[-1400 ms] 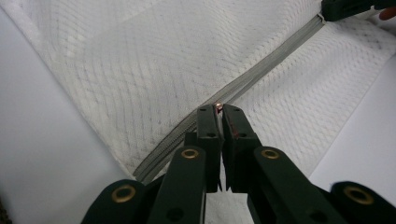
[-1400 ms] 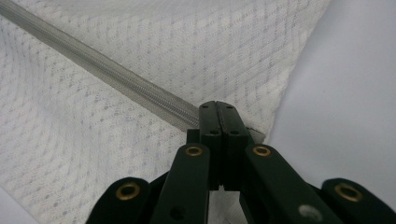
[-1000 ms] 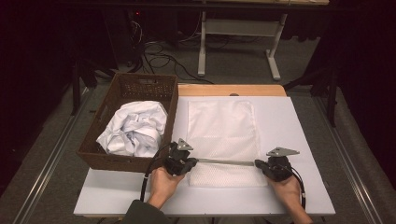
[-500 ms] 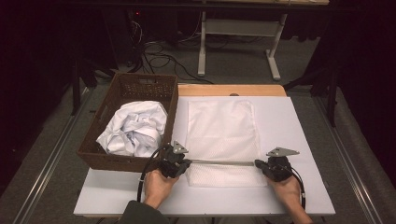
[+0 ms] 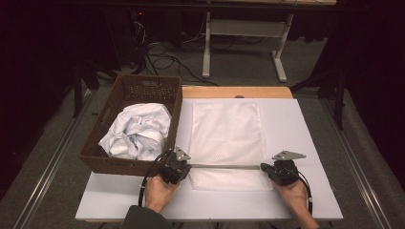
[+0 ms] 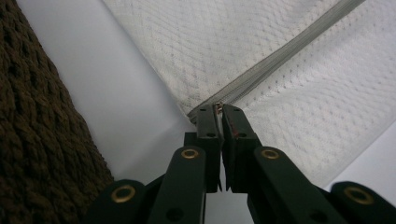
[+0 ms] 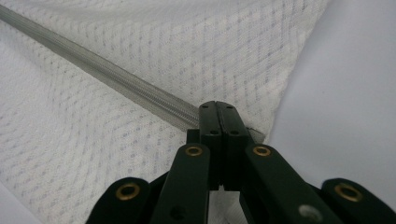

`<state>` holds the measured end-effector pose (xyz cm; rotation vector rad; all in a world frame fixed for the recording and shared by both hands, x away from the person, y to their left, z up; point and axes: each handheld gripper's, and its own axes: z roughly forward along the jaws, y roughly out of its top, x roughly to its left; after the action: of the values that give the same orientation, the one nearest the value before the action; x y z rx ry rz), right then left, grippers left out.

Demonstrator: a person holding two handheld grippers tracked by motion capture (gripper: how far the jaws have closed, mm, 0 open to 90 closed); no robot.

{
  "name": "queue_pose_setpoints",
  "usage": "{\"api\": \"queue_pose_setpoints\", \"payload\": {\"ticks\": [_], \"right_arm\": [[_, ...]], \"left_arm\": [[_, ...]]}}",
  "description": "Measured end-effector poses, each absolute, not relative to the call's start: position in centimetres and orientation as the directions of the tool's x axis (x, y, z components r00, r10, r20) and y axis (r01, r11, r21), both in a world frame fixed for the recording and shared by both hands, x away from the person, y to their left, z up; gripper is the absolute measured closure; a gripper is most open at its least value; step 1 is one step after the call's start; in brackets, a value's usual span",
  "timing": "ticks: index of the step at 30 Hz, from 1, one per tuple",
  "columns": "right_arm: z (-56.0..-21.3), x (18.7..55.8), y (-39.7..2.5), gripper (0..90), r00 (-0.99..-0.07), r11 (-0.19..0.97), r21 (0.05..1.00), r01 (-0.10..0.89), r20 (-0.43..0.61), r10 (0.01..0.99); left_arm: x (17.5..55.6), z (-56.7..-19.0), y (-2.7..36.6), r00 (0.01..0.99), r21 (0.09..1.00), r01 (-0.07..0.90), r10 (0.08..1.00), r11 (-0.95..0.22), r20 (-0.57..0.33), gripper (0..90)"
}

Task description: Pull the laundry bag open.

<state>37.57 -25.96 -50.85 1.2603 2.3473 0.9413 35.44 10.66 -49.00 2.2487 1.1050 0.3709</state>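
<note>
A white mesh bag (image 5: 225, 131) lies flat on the white table (image 5: 305, 129), its grey zipper (image 5: 224, 166) running across the near end. My left gripper (image 5: 187, 166) is at the zipper's left end, next to the basket. In the left gripper view it (image 6: 218, 110) is shut on the small zipper pull where the zipper (image 6: 280, 56) ends. My right gripper (image 5: 263, 167) holds the opposite end; in the right gripper view it (image 7: 218, 106) is shut on the zipper tape (image 7: 116, 79) at the bag's right edge. The zipper is stretched straight between the two grippers.
A brown woven basket (image 5: 126, 166) stands at the left of the table, holding crumpled white cloth (image 5: 138, 131). Its wall (image 6: 37, 140) is close beside my left gripper. A wooden board (image 5: 239, 92) lies along the table's far edge. Cables and a stand sit on the floor beyond.
My left gripper has slid a little to the left along the zipper, toward the basket, then held still. The right gripper has stayed in place.
</note>
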Motion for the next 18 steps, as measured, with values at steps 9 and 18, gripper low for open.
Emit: {"api": "queue_pose_setpoints", "payload": {"ticks": [9, 18], "right_arm": [[-50.83, 37.52, -25.94, 90.0, -0.565, 0.404, 0.678, 0.614, 0.021, 0.825], [-50.79, 37.54, -25.93, 90.0, -0.566, 0.406, 0.676, 0.615, 0.019, 0.825]], "left_arm": [[35.32, -49.27, 10.63, 0.596, 0.603, 0.619, 0.801, -0.504, 0.056, 86.1], [35.26, -49.61, 10.49, 0.593, 0.590, 0.629, 0.803, -0.507, 0.058, 85.2]]}}
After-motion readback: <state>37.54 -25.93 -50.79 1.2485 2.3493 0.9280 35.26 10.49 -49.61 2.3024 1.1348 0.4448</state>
